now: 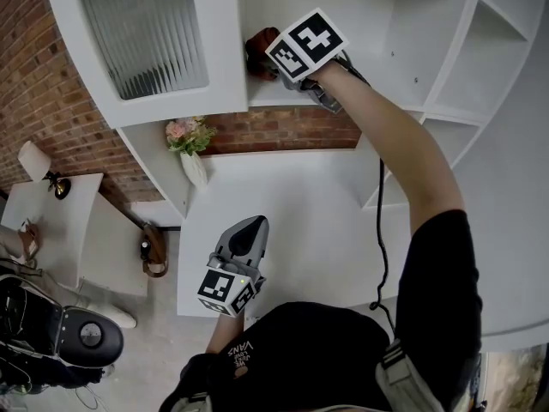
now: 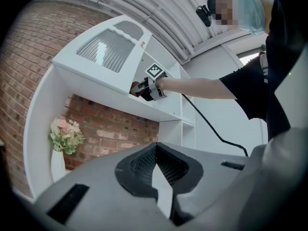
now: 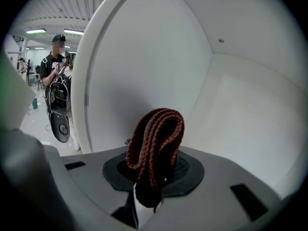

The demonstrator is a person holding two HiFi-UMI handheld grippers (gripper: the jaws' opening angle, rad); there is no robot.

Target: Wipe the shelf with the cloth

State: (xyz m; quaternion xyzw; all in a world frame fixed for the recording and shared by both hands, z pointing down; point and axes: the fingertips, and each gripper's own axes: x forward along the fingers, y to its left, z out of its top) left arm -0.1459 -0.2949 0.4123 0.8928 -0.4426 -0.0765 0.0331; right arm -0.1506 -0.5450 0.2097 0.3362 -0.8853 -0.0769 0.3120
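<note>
A folded reddish-brown knitted cloth (image 1: 258, 48) is inside an upper compartment of the white shelf unit (image 1: 283, 95), pinched by my right gripper (image 1: 269, 60). From the right gripper view the cloth (image 3: 156, 136) loops up out of the shut jaws of that gripper (image 3: 150, 179), close to the compartment's white back wall (image 3: 231, 105). Far off in the left gripper view, the right gripper (image 2: 146, 88) and the cloth (image 2: 136, 87) sit on the shelf board. Much lower, above the white counter (image 1: 317, 221), my left gripper (image 1: 251, 227) is shut and holds nothing; its jaws (image 2: 161, 177) meet.
A white vase of pink flowers (image 1: 190, 148) stands at the counter's left end against the brick wall (image 1: 283, 131). A ribbed-glass cabinet door (image 1: 146, 33) hangs left of the compartment. A black cable (image 1: 380, 221) trails from the right arm. People (image 3: 55, 66) stand far behind.
</note>
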